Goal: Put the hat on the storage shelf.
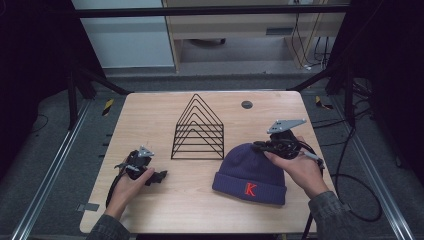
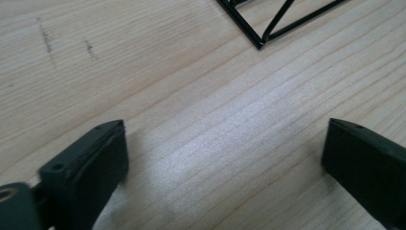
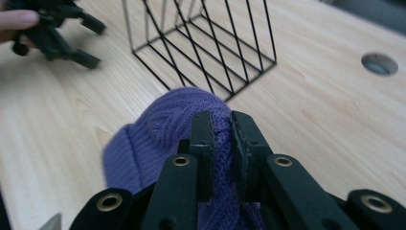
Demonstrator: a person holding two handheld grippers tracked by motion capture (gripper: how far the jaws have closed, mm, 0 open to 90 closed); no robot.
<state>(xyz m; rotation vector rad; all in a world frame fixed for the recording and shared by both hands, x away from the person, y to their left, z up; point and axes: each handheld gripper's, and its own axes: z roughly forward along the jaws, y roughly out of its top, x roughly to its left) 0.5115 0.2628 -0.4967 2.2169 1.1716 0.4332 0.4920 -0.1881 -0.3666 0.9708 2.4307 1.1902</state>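
Two grippers: right gripper [image 3: 221,125] pinches the purple beanie [image 1: 250,172] near the bench's right edge; left gripper [image 2: 222,158] rests wide open, empty, near the left edge.

One camera is hanging high over the person's side, looking forward and down across the whole wooden table [image 1: 150,115] to the floor beyond. A second is riding on the left gripper [image 1: 142,167], sitting very close above the tabletop and catching one corner of the black wire rack [image 2: 268,28]. The third is riding on the right gripper [image 3: 221,143], facing low across the purple beanie [image 3: 158,134] toward that rack, which all three views are sharing.
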